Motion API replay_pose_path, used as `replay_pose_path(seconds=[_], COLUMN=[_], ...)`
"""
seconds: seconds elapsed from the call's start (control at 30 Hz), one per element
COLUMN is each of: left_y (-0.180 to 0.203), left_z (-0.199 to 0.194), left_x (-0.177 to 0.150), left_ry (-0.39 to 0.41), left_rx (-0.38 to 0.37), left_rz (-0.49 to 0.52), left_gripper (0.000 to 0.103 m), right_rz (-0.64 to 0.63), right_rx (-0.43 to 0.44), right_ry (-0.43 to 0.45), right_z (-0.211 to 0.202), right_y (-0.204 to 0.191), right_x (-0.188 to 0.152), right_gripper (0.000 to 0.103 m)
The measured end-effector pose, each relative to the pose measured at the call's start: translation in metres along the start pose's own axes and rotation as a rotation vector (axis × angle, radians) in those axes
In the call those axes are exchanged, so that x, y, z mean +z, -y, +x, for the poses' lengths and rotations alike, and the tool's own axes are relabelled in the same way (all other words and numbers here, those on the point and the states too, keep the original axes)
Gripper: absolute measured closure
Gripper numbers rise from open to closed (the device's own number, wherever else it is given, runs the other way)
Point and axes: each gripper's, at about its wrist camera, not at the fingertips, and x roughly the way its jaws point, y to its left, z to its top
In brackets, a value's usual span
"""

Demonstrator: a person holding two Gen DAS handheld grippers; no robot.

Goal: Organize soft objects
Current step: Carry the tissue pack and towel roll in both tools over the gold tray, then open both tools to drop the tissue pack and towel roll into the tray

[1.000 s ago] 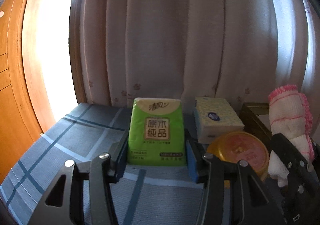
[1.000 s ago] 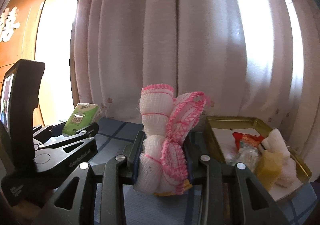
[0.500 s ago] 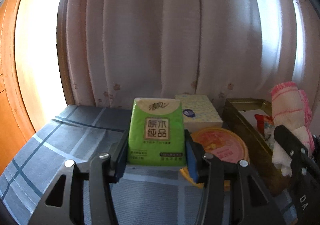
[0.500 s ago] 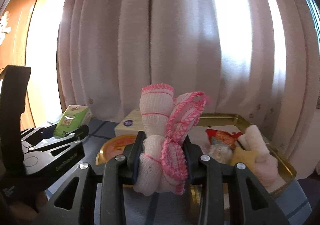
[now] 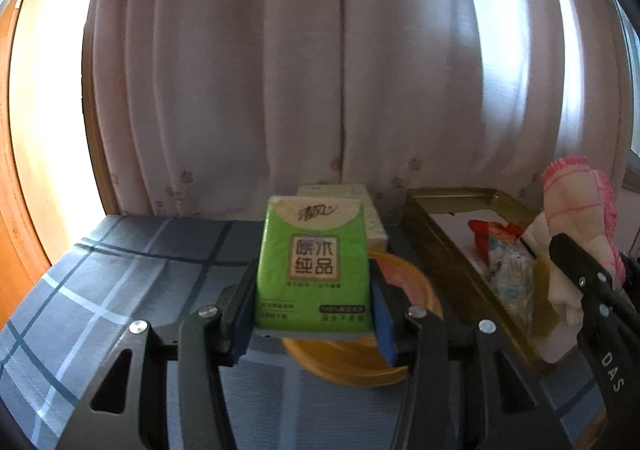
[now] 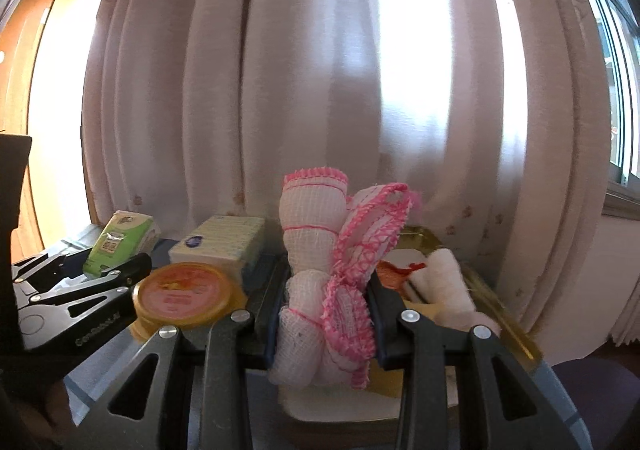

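My left gripper [image 5: 314, 314] is shut on a green tissue pack [image 5: 314, 264], held upright above the blue checked tablecloth [image 5: 120, 290]. A rolled white cloth with pink edging [image 6: 328, 282] is clamped in my right gripper [image 6: 326, 314], over the near end of the gold tray [image 6: 508, 322]. The same cloth [image 5: 576, 210] and the gold tray [image 5: 436, 242] show at the right of the left wrist view. The green pack [image 6: 120, 240] and left gripper [image 6: 100, 282] sit at the left of the right wrist view.
A round orange-lidded tub [image 6: 182, 294] and a pale tissue box [image 6: 220, 246] stand left of the tray. The tray holds a red packet [image 5: 490, 230], a white roll [image 6: 444, 286] and other soft items. Closed curtains [image 6: 320, 90] hang behind the table.
Both grippers have carried their loads to the right across the table. The tray has come closer and more central in both views; the tub now sits behind the green pack.
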Motion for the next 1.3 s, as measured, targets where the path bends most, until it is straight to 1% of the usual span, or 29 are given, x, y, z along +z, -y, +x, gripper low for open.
replay_pose_path(seconds=[0.23, 0.43, 0.57, 0.7, 0.83, 1.03, 1.2, 1.3], left_y=[0.027, 0.045, 0.059, 0.080, 0.095, 0.117, 0.132, 0.138], left_z=[0.002, 0.005, 0.011, 0.016, 0.019, 0.026, 0.037, 0.046], left_x=[0.002, 0.004, 0.006, 0.008, 0.010, 0.015, 0.018, 0.019], left_ry=[0.003, 0.002, -0.012, -0.014, -0.017, -0.033, -0.055, -0.086], left_rx=[-0.028, -0.070, -0.106, -0.130, -0.152, -0.192, -0.213, -0.225], left_rz=[0.031, 0.044, 0.042, 0.066, 0.085, 0.085, 0.092, 0.088], left_gripper=[0.054, 0.054, 0.054, 0.054, 0.054, 0.054, 0.054, 0.054], right_rz=[0.004, 0.009, 0.010, -0.010, -0.016, -0.022, -0.010, -0.019], right_rx=[-0.050, -0.107, -0.150, -0.181, -0.199, -0.209, -0.188, -0.181], right_ry=[0.004, 0.001, -0.003, -0.006, -0.016, -0.029, -0.068, -0.096], right_z=[0.001, 0.005, 0.010, 0.015, 0.020, 0.030, 0.043, 0.053], right_y=[0.028, 0.057, 0.077, 0.088, 0.097, 0.106, 0.113, 0.114], right_x=[-0.002, -0.002, -0.002, 0.000, 0.003, 0.005, 0.007, 0.008], right_gripper=[0.065, 0.065, 0.065, 0.065, 0.065, 0.065, 0.065, 0.065])
